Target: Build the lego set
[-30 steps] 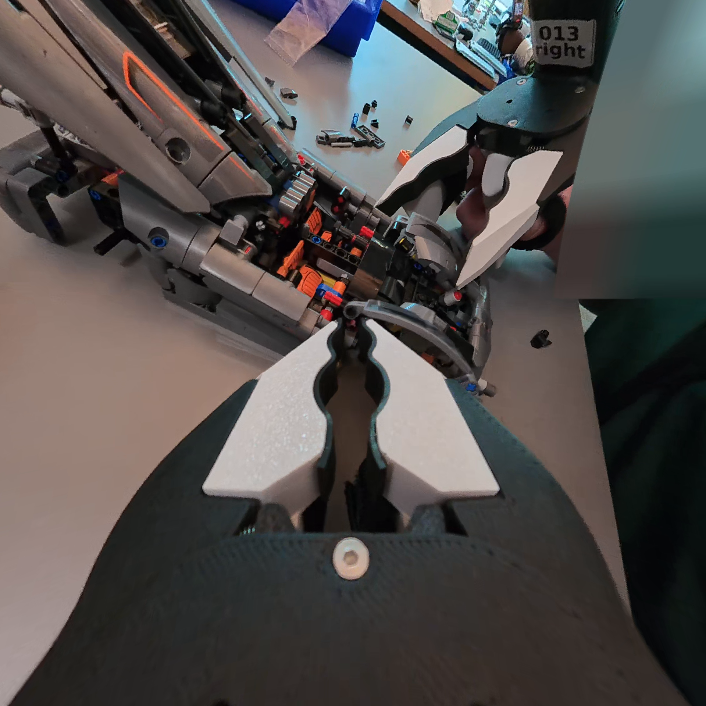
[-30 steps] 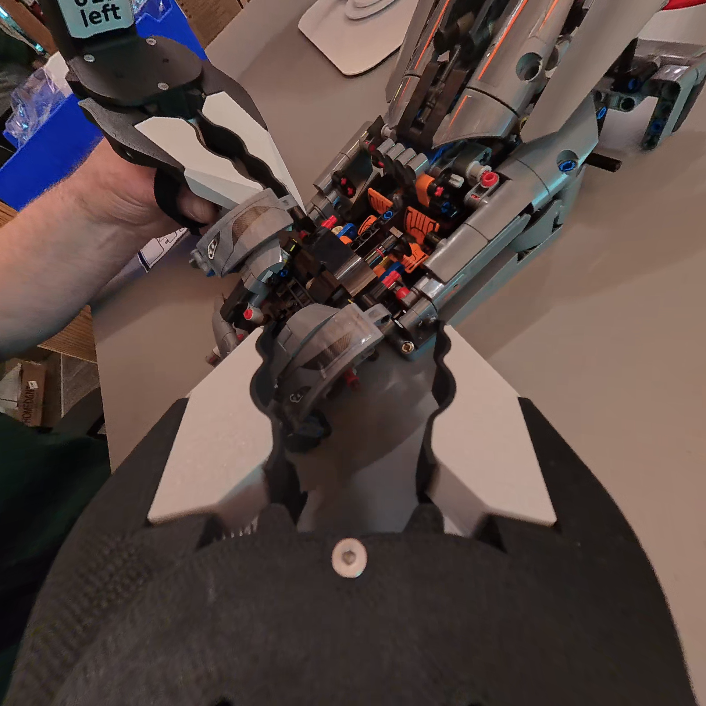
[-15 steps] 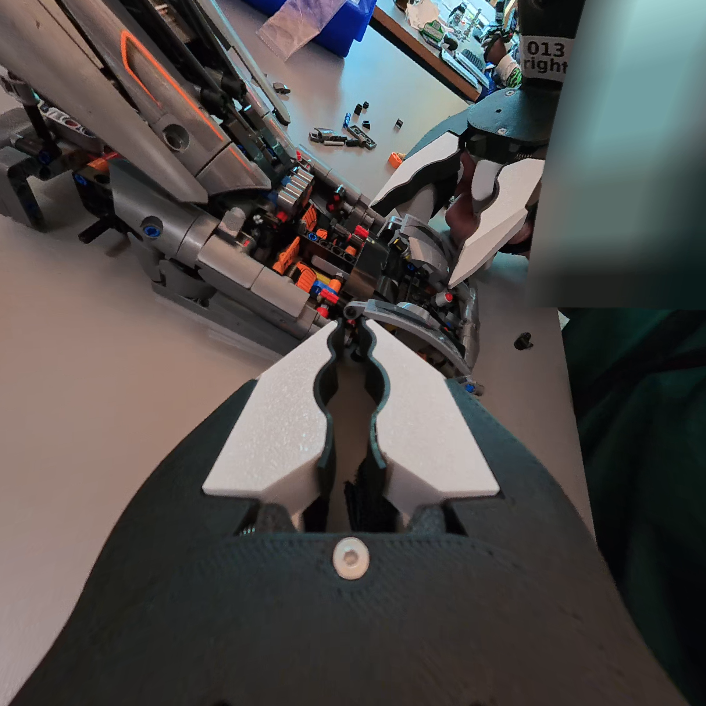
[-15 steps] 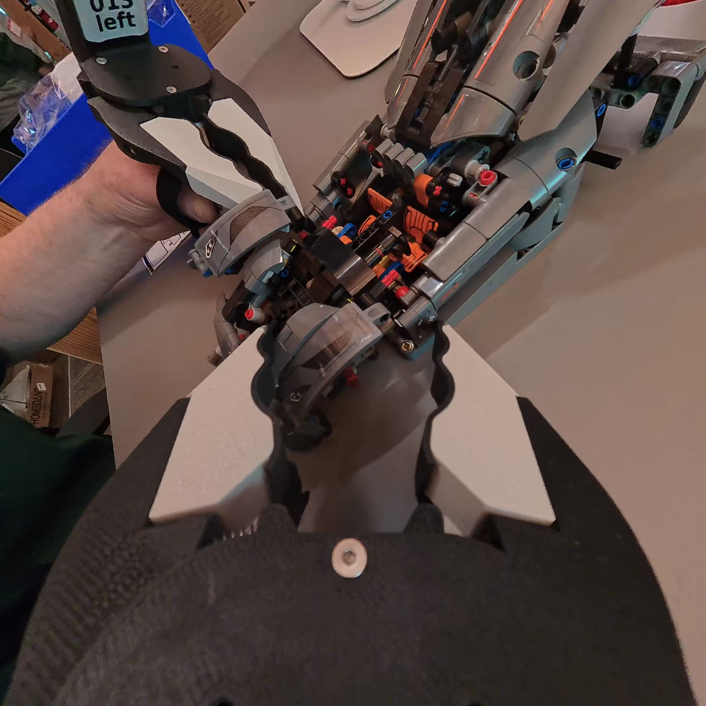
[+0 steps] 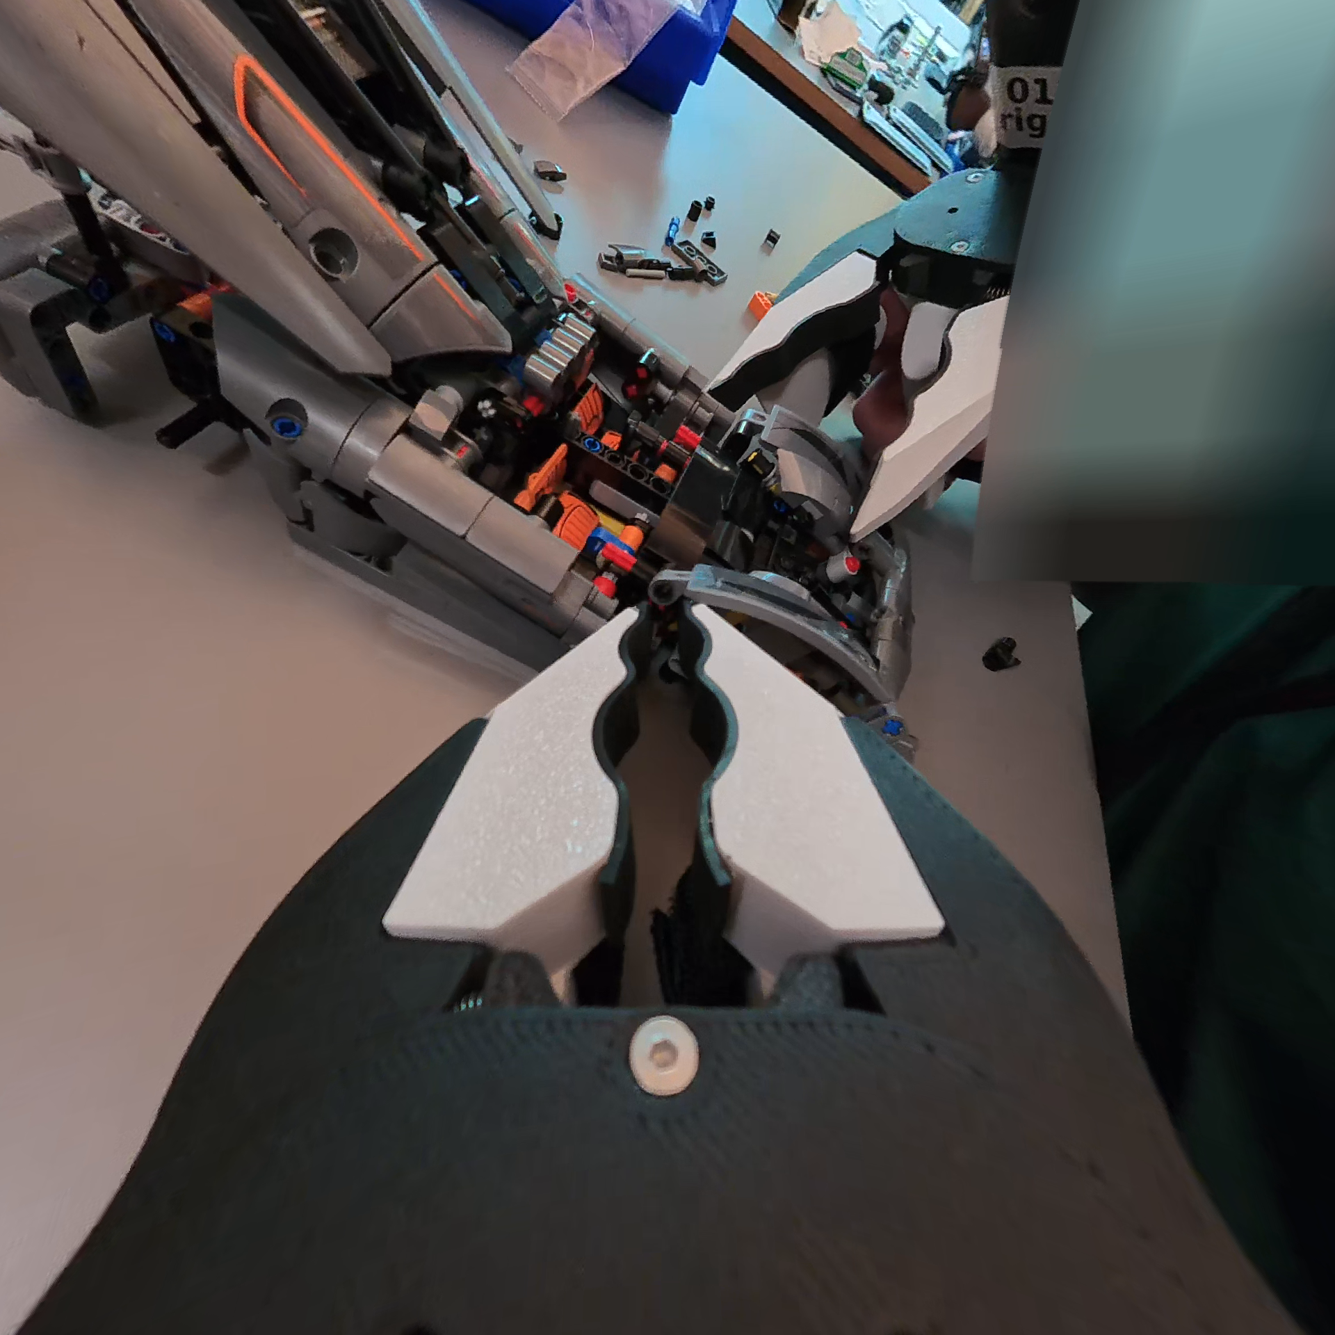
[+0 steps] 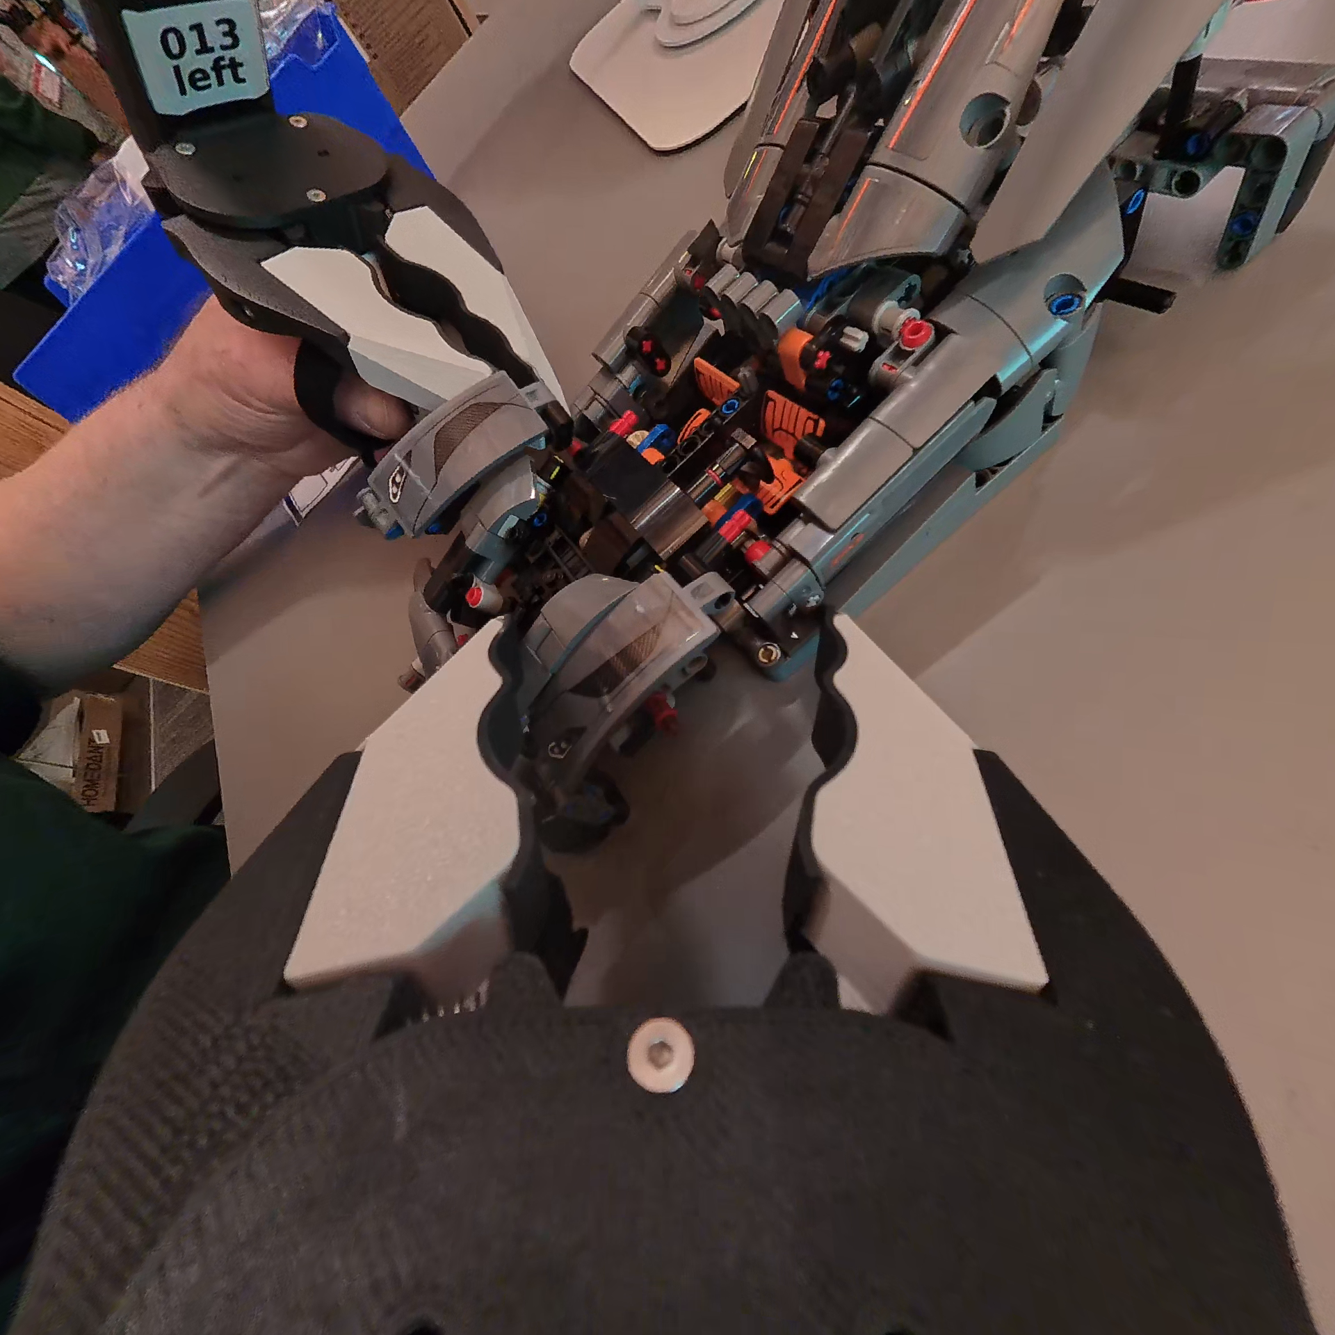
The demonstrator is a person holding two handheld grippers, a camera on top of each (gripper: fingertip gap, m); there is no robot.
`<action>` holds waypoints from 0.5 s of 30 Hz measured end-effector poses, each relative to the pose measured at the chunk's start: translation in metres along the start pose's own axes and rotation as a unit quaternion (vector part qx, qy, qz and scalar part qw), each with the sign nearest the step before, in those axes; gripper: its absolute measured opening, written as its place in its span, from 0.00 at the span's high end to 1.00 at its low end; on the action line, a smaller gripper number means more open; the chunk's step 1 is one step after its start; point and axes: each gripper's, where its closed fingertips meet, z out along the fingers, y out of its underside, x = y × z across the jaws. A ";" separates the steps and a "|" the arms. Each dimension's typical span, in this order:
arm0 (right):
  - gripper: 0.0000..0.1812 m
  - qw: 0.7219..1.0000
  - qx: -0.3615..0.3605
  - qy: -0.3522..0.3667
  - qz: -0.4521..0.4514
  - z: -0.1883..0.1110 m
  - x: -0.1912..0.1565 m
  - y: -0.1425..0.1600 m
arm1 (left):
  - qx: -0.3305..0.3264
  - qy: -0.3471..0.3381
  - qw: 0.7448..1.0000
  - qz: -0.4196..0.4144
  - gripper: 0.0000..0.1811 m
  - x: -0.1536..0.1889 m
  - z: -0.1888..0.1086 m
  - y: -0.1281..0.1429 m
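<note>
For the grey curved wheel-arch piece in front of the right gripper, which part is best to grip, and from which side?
Probably grip the wheel arch across its thin curved rim, coming from the open table side. The arc bulges toward the open right gripper, while its other side joins the crowded lego model.

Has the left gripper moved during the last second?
Yes, slightly: in the right wrist view, the left gripper has dropped lower against the red pin of the lego model.
</note>
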 end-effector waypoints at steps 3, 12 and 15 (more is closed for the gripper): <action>0.55 1.000 0.000 -0.001 0.000 0.000 0.000 0.000 | 0.007 -0.011 1.000 -0.004 0.97 -0.002 -0.002 -0.001; 0.56 1.000 0.000 -0.005 0.003 -0.001 -0.001 0.000 | 0.002 -0.032 0.999 0.010 0.97 -0.001 0.000 0.001; 0.56 1.000 0.001 -0.006 0.004 -0.001 -0.001 0.000 | -0.002 -0.040 0.999 0.014 0.97 -0.001 0.000 0.001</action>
